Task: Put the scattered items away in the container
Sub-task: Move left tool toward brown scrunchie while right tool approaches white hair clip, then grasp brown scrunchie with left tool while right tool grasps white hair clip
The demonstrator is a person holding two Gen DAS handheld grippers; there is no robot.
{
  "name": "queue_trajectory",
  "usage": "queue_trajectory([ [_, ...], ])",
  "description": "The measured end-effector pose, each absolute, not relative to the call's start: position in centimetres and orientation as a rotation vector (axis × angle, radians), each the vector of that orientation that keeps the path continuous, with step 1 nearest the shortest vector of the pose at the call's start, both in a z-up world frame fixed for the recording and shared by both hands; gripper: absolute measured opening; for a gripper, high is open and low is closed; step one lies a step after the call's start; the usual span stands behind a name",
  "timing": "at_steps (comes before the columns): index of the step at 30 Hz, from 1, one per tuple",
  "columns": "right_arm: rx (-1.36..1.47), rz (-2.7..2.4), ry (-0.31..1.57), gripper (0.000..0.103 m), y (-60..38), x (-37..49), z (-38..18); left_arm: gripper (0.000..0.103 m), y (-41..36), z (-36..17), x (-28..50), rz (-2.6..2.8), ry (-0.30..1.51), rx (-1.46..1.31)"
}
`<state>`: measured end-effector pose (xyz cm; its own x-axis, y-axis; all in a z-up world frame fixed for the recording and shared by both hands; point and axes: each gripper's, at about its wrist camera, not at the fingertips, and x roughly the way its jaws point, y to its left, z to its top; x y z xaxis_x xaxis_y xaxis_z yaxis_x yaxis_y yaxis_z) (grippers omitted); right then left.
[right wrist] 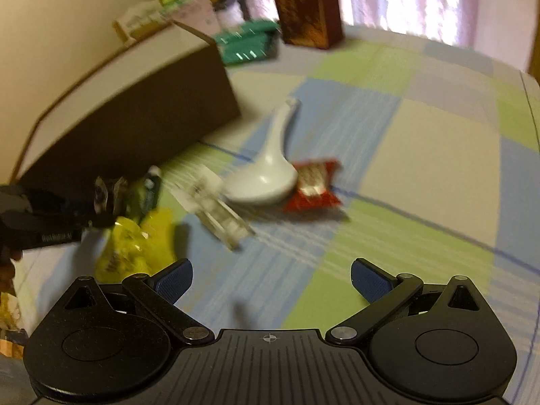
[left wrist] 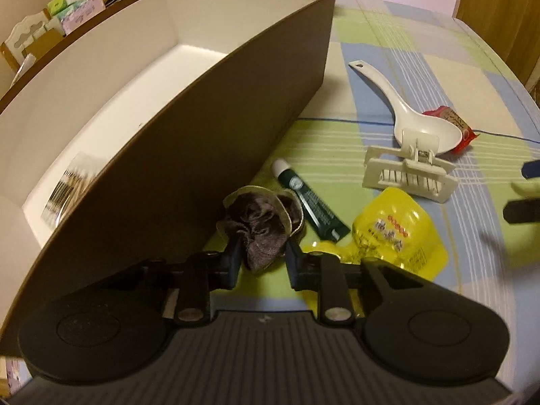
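The left gripper point(left wrist: 264, 253) is pinching a crumpled brown fabric scrunchie point(left wrist: 261, 222) lying on the checked green-and-blue tablecloth point(left wrist: 422, 77), just beside the outer wall of the tall brown cardboard box with a white inside point(left wrist: 209, 128). The right gripper point(right wrist: 271, 278) is hovering over bare cloth with its blue-padded jaws spread wide and nothing between them. Near the scrunchie, a dark green tube point(left wrist: 312, 200), a yellow foil pouch point(left wrist: 395, 226), a cream plastic hair claw point(left wrist: 410, 172), a white plastic rice spoon point(left wrist: 405, 108) and a red snack packet point(left wrist: 454, 128) are lying scattered outside the box.

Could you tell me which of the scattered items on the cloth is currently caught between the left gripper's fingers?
The brown scrunchie beside the box. The left gripper pinches it; tube, yellow packet, hair clip and spoon lie untouched.
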<state>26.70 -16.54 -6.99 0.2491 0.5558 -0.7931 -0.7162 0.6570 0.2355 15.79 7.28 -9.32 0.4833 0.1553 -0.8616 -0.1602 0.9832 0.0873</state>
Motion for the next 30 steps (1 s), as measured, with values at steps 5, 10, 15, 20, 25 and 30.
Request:
queue_trajectory([
  [5, -0.258, 0.980, 0.875, 0.083, -14.3, 26.1, -6.4, 0.010, 7.9, -9.4, 13.2, 0.201, 1.108, -0.022],
  [10, -0.338, 1.094, 0.812, 0.080, -11.0, 26.5, -6.9, 0.009, 8.7, -9.9, 10.7, 0.235, 1.151, -0.035],
  [15, -0.412, 1.164, 0.802, 0.080, -8.1, 26.9, -8.2, 0.017, 9.5, -9.7, 9.6, 0.252, 1.137, -0.076],
  [20, -0.480, 1.168, 0.783, 0.049, -6.9, 26.4, -9.1, 0.029, 9.5, -9.1, 9.0, 0.251, 1.110, -0.093],
  [25, -0.512, 1.167, 0.757, 0.045, -8.3, 25.0, -8.7, 0.033, 10.2, -8.8, 8.7, 0.272, 1.092, -0.117],
  [30, -0.476, 1.123, 0.790, 0.045, -11.4, 23.3, -7.9, 0.045, 10.8, -8.4, 9.4, 0.281, 1.052, -0.174],
])
